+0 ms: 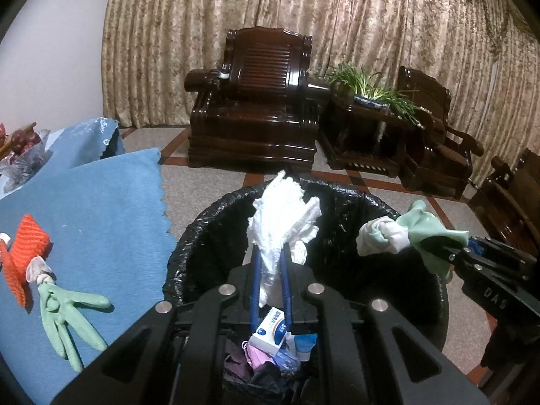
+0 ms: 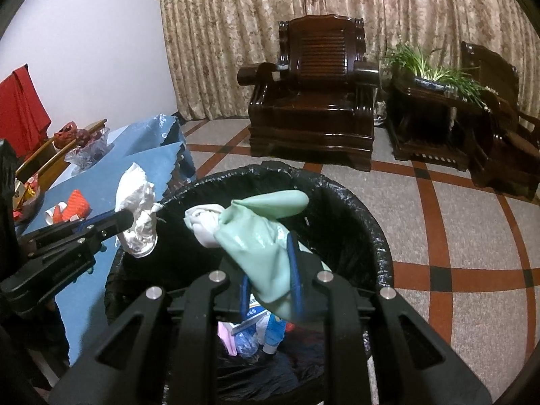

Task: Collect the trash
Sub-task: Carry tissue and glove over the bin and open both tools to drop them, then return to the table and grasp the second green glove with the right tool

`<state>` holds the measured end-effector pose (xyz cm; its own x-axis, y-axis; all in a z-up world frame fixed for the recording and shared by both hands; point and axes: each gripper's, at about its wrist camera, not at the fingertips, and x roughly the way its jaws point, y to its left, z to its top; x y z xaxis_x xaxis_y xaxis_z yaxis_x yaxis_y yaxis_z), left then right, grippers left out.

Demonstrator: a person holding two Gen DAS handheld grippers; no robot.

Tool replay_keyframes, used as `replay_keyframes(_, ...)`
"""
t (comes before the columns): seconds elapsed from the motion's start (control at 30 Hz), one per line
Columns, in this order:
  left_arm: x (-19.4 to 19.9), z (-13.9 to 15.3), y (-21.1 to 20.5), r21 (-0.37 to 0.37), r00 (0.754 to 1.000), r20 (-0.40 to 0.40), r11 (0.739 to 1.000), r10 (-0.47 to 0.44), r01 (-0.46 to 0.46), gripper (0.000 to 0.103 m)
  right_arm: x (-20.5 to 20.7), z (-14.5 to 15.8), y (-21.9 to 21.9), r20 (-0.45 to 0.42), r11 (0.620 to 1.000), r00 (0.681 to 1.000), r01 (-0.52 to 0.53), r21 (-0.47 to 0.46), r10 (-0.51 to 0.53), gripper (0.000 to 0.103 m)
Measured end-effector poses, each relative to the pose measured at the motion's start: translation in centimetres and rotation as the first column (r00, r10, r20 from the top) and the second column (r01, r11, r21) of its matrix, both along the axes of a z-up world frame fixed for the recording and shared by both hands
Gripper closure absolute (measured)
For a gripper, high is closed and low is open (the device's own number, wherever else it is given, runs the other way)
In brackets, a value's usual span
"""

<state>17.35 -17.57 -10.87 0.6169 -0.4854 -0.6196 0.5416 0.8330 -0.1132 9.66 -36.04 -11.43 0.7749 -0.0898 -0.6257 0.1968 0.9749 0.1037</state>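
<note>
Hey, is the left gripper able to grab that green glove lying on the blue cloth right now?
Probably not yet. The left gripper is shut on a white wad over the bin. The glove lies uncovered on the cloth nearby, so dropping the wad should free it.

A: Dim, warm indoor light in both views, with a yellowish cast on the curtain (image 1: 337, 33).

B: Glare? The dark wooden armchair (image 1: 256, 101) carries bright streaks along its polished arms and seat, and the black bin liner (image 2: 354, 202) glints at the rim.

A: The bin's inside at lower centre is nearly black. Fisheye bending is strong; corners are vignetted dark.

B: Focus holds at centre; the wall (image 2: 84, 50) at upper left looks washed out, slightly soft.
</note>
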Motion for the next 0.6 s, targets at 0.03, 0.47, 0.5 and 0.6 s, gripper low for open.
replay_keyframes(0.03, 0.0, 0.0, 0.0, -0.001, 1.000, -0.003, 1.000, -0.002, 0.002, 0.091, 0.0, -0.1, 0.0, -0.003, 1.000, 1.000, 0.002, -0.003, -0.002, 0.080)
replay_keyframes(0.47, 0.3, 0.9, 1.3, -0.043, 1.000, 0.008, 0.999, 0.022, -0.021, 0.027, -0.8, -1.1, -0.3, -0.019, 0.996, 0.997, 0.075, -0.037, -0.076, 0.008)
replay_keyframes(0.5, 0.3, 1.1, 1.6, -0.046, 0.999, 0.013, 0.998, 0.033, -0.032, 0.020, -0.9, -0.9, -0.3, -0.013, 0.997, 0.997, 0.077, -0.031, -0.078, 0.008)
replay_keyframes(0.6, 0.1, 1.9, 3.3, -0.063, 0.997, 0.030, 0.996, 0.065, -0.063, 0.009, -1.1, -0.3, 0.1, 0.000, 0.997, 0.998, 0.070, -0.018, -0.070, 0.005)
